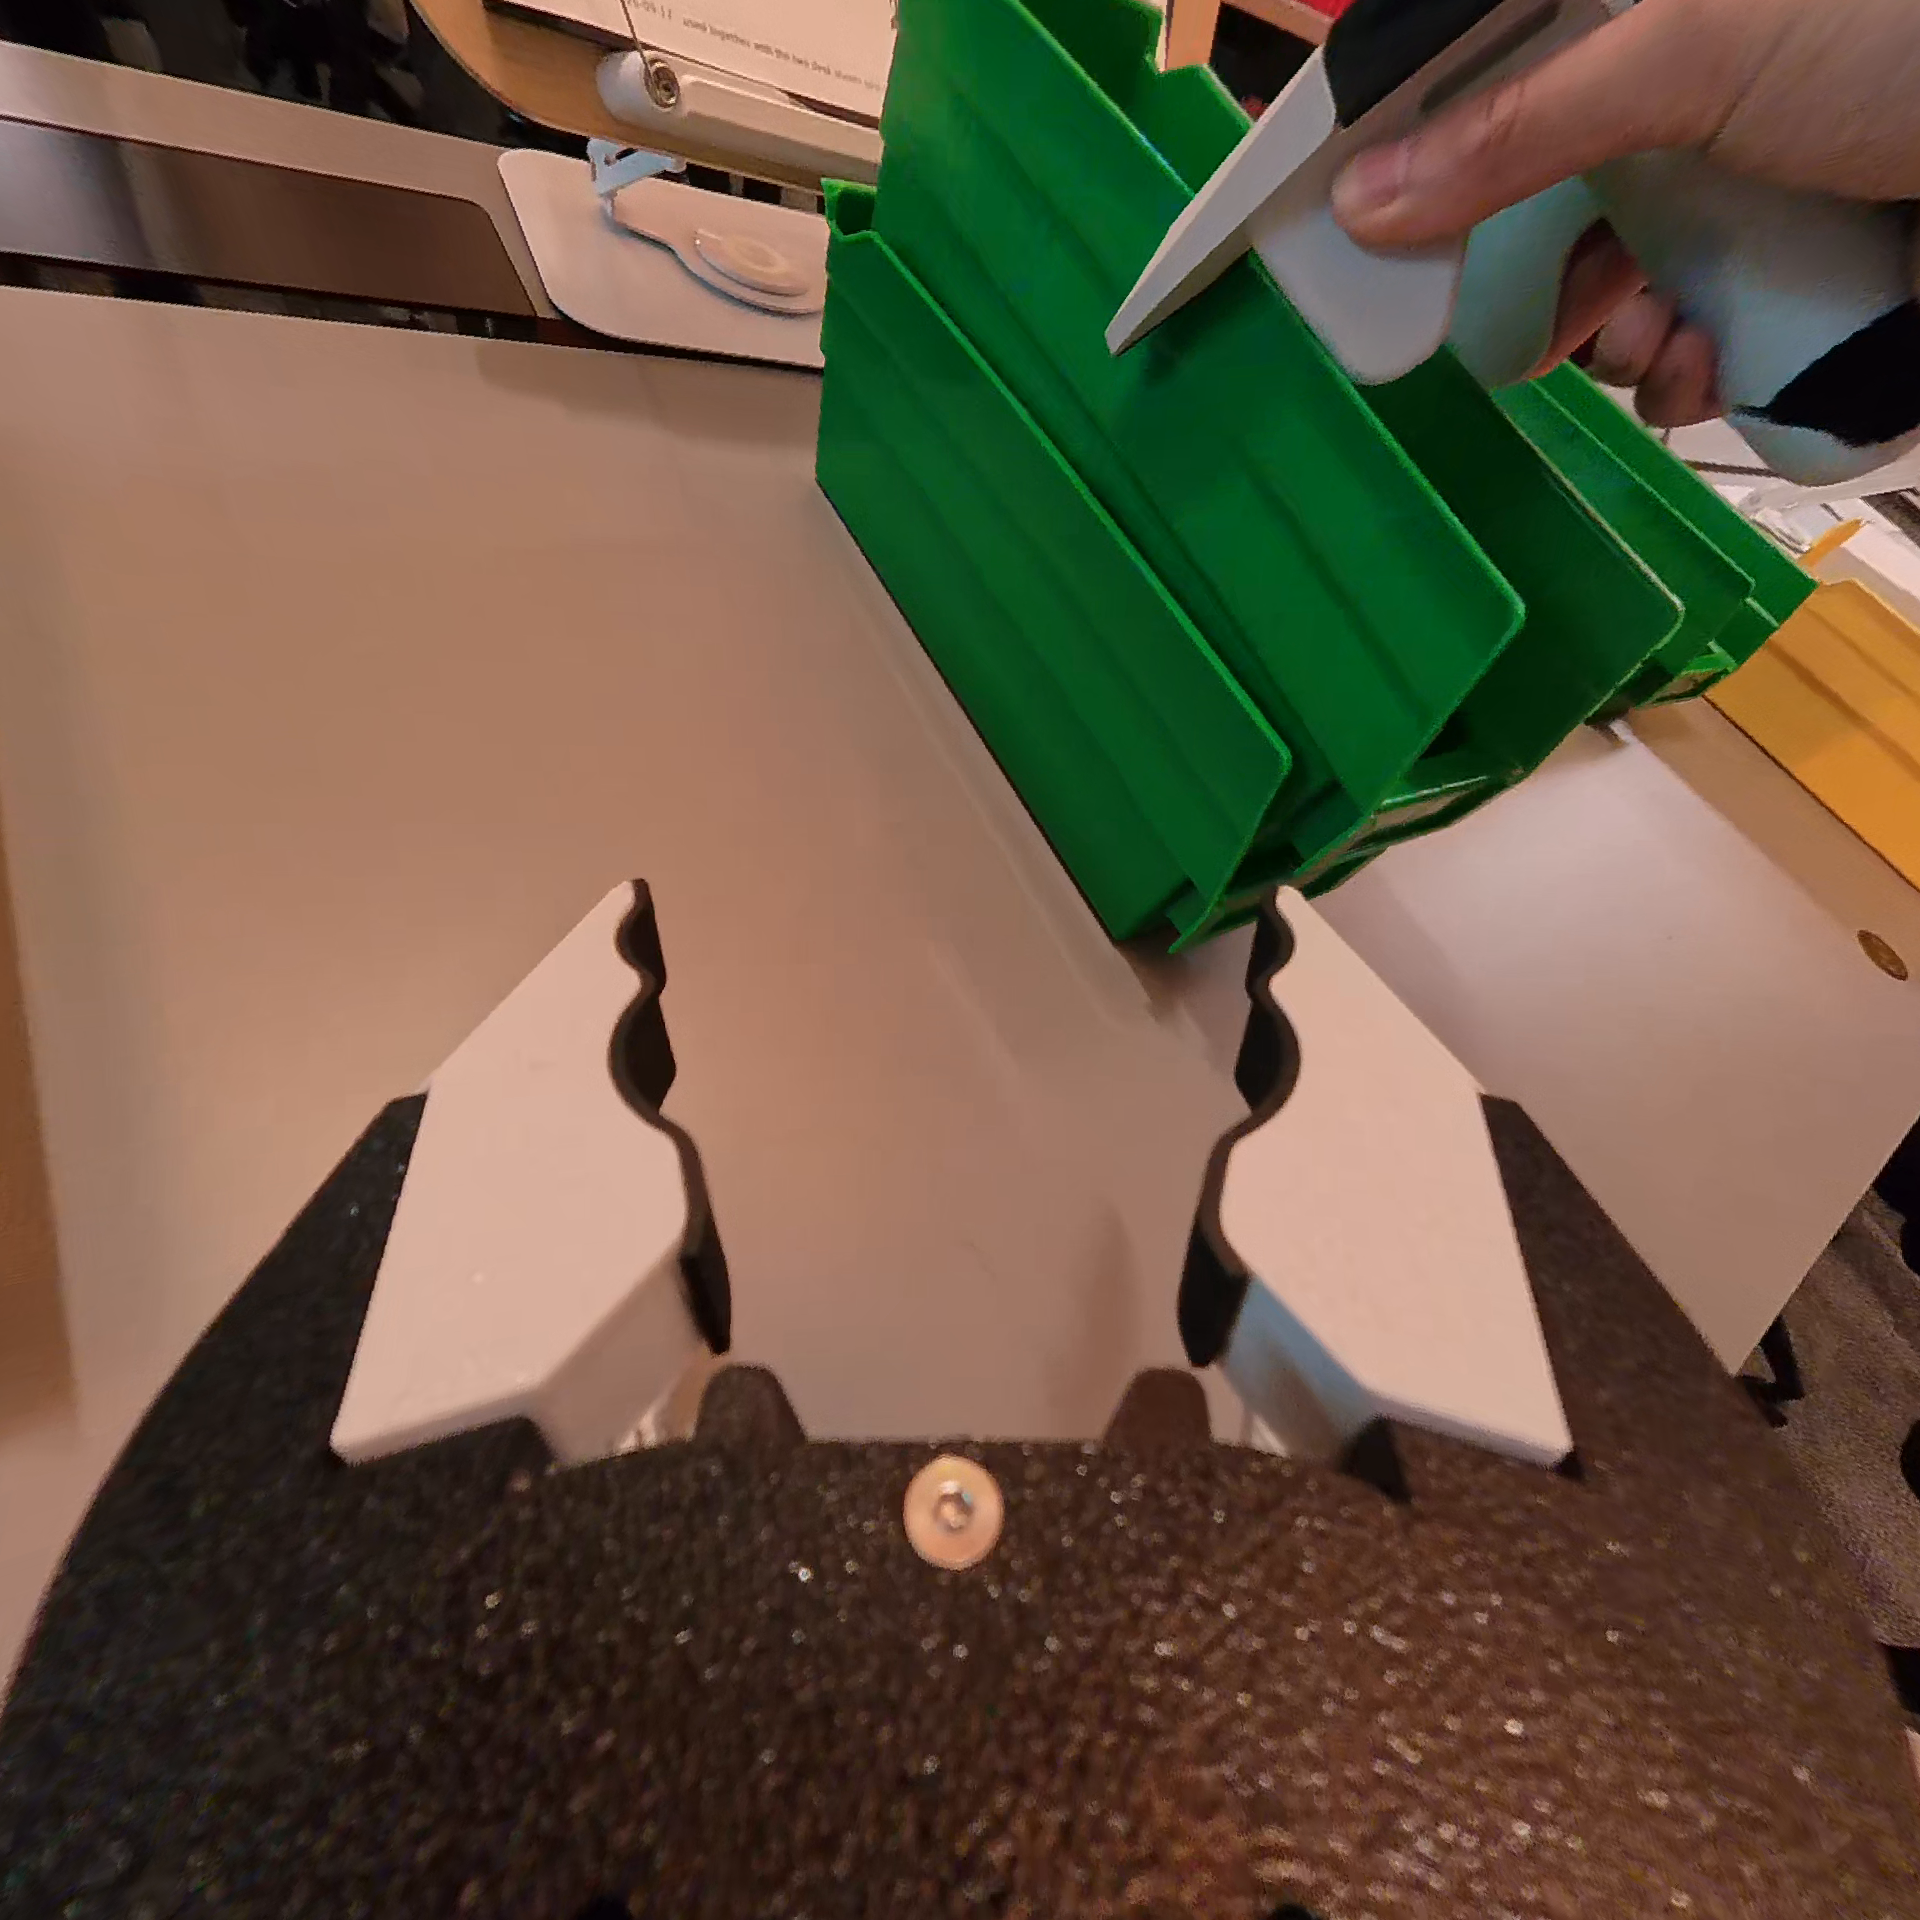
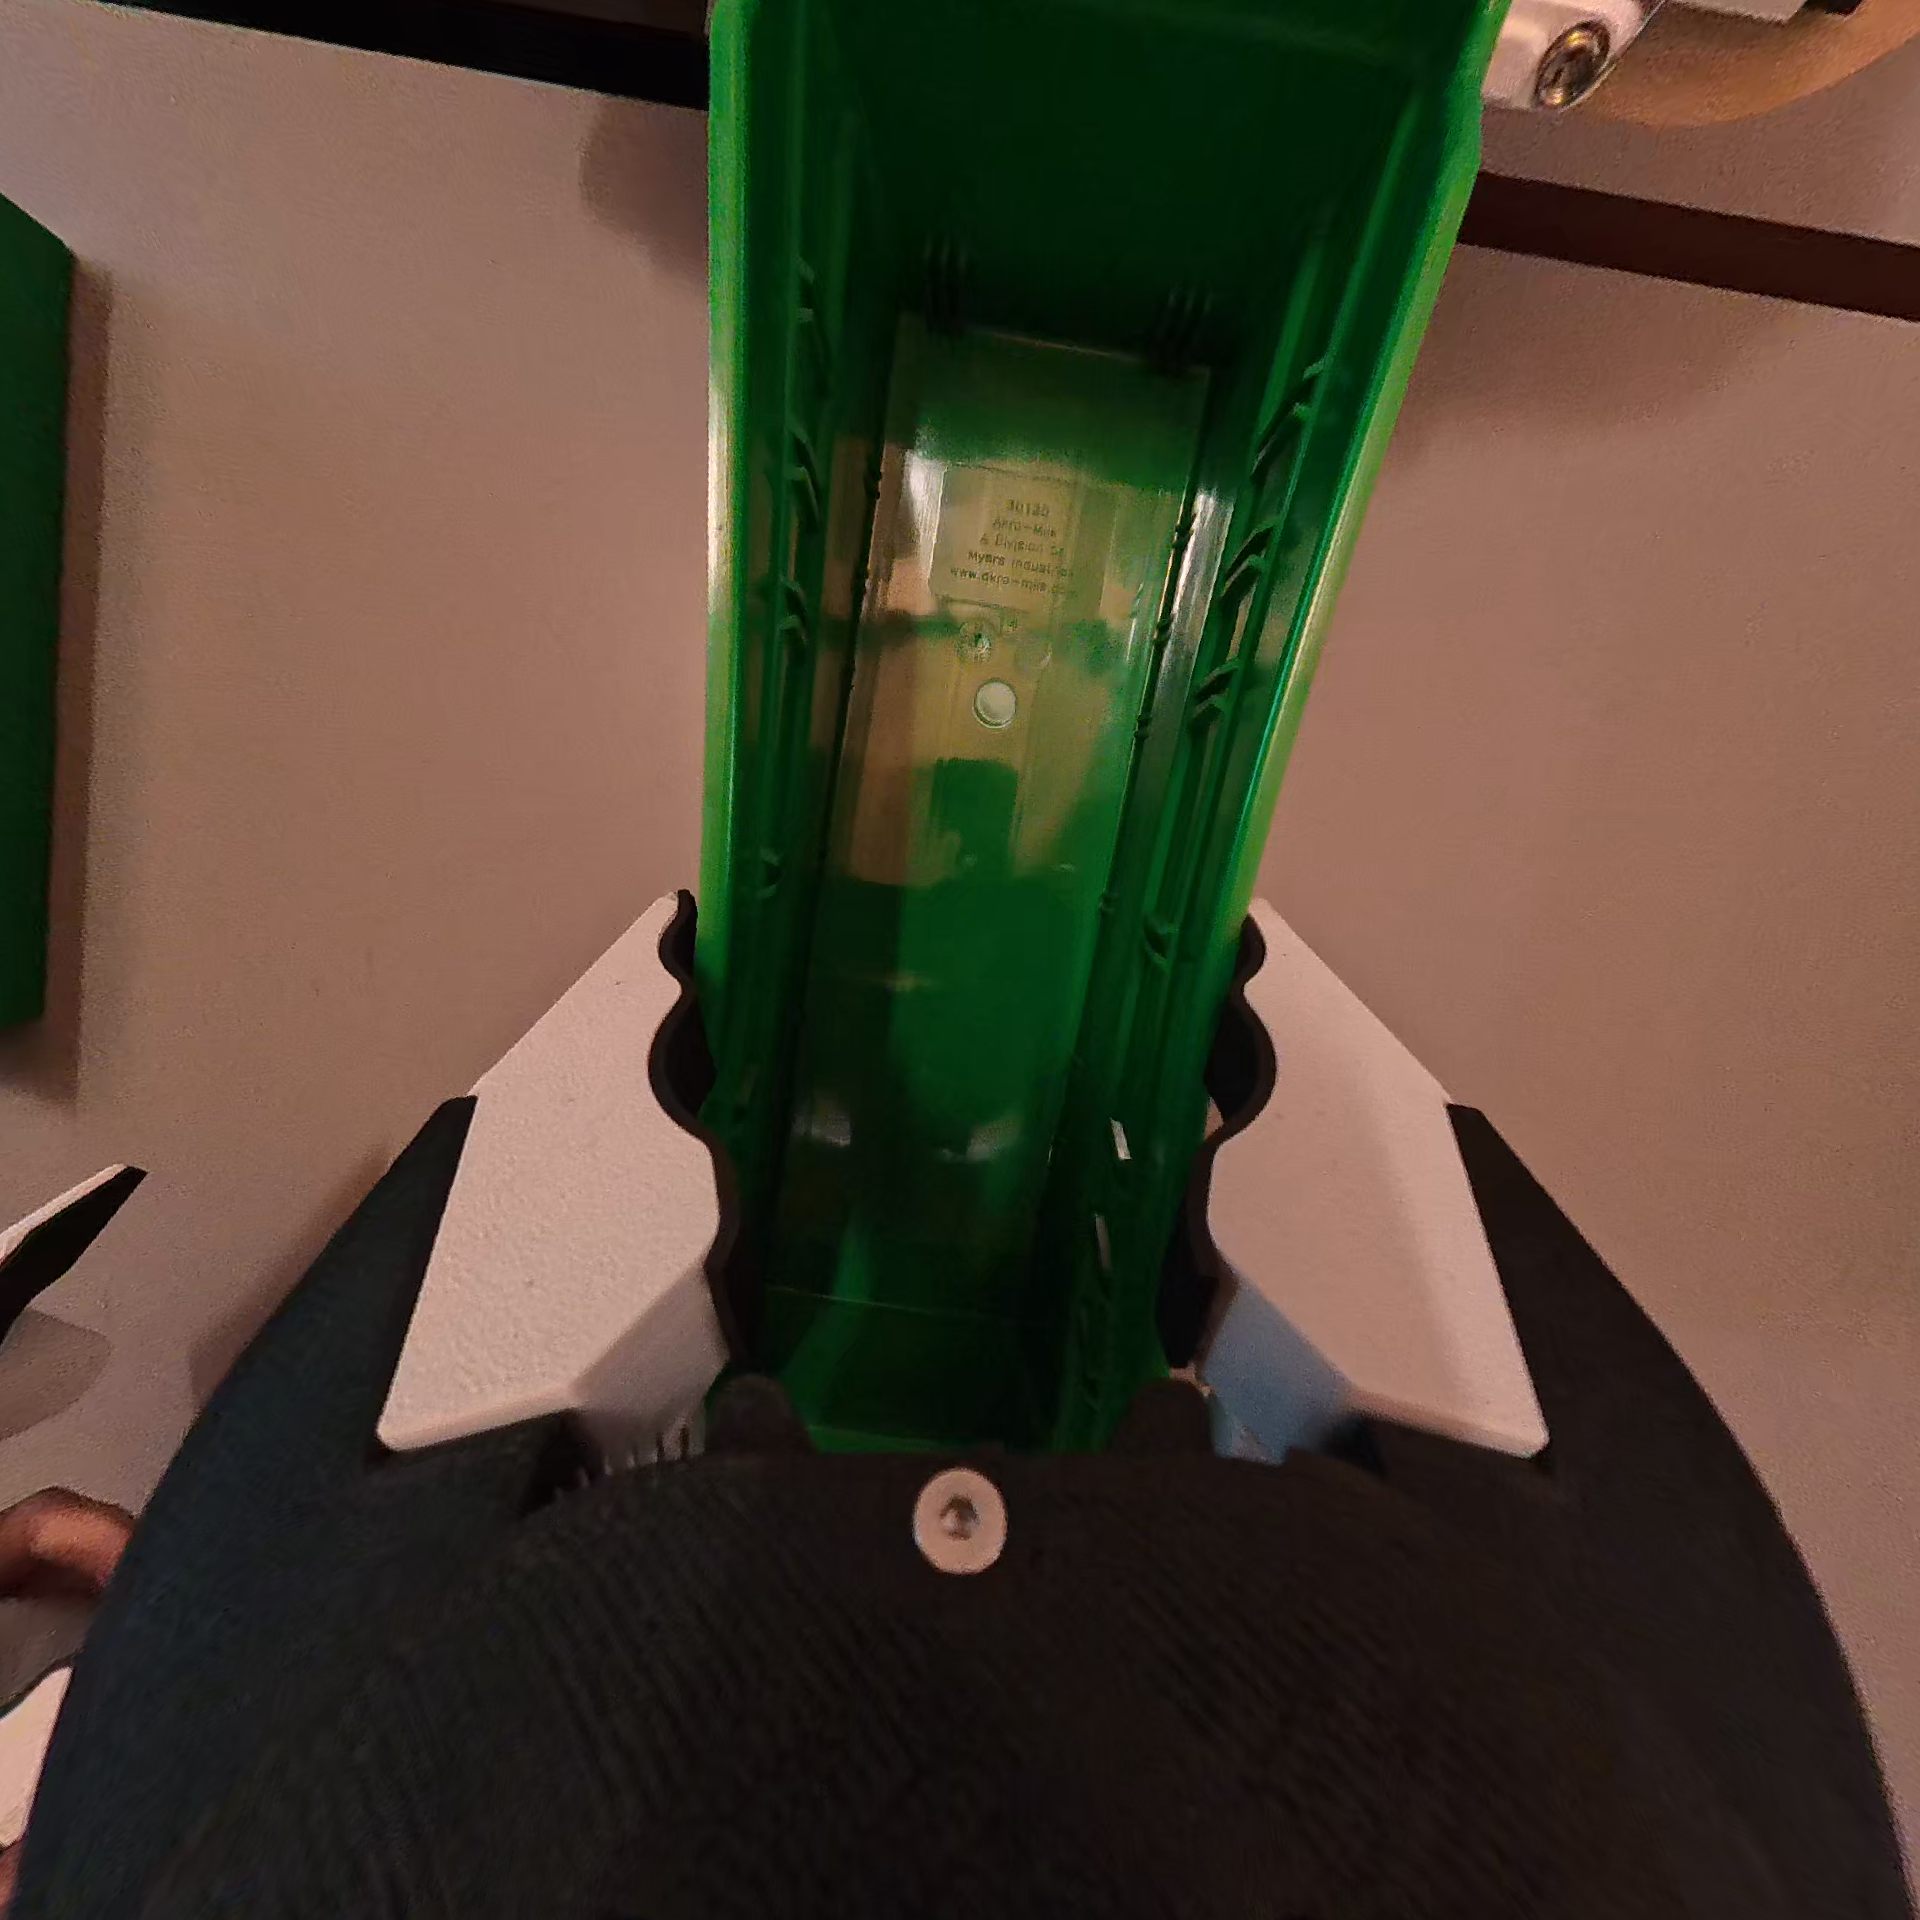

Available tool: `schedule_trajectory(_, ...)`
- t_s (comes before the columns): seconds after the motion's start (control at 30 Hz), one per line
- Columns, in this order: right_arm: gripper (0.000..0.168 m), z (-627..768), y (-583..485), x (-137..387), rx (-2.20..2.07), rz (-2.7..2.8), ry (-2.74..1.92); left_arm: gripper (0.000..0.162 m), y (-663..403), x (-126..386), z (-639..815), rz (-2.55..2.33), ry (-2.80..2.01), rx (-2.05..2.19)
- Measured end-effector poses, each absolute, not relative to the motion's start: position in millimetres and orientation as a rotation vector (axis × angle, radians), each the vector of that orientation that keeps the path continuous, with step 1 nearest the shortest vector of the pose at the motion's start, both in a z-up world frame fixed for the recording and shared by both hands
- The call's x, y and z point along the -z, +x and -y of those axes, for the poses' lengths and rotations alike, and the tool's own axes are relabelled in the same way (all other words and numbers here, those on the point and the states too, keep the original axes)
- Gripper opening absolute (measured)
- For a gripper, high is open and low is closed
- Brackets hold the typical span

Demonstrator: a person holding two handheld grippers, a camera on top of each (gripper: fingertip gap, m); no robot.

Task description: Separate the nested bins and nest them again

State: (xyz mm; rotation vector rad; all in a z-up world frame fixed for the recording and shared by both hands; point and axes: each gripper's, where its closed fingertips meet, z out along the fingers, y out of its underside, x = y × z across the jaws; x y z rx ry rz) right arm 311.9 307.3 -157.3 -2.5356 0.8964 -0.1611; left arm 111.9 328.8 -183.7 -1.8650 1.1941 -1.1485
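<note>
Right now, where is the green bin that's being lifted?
The lifted green bin sits between the right gripper's jaws, above the beige table; in the left wrist view it rises from the other bins, upper right.

The glossy bright-green plastic bins (image 1: 1195, 582) are plain green, ridged along the walls. The matte pale beige-grey surface (image 1: 416, 675) is unpatterned. At six o'clock, the left hand-held gripper (image 1: 956, 1122) has white fingers (image 1: 540, 1195), black wavy pads and a speckled black body. A flat yellow box (image 1: 1839, 717) sits at three o'clock.
</note>
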Motion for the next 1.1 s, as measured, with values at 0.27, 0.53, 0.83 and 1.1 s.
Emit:
schedule_trajectory(0.27,0.099,-314.1,313.1,165.3,0.178,-0.888,-2.549,0.110,109.3,184.3,-334.4,-1.174,-1.875,1.155)
schedule_trajectory(0.53,0.092,-317.2,316.9,166.1,0.142,-0.880,-2.482,0.110,111.9,188.6,-332.9,-1.184,-1.884,1.166)
schedule_trajectory(0.83,0.096,-317.3,317.5,168.2,0.154,-0.882,-2.476,0.110,114.7,190.2,-326.9,-1.204,-1.887,1.186)
schedule_trajectory(1.1,0.101,-319.1,318.0,181.0,0.154,-0.891,-2.520,0.110,111.0,188.4,-332.4,-1.187,-1.889,1.179)
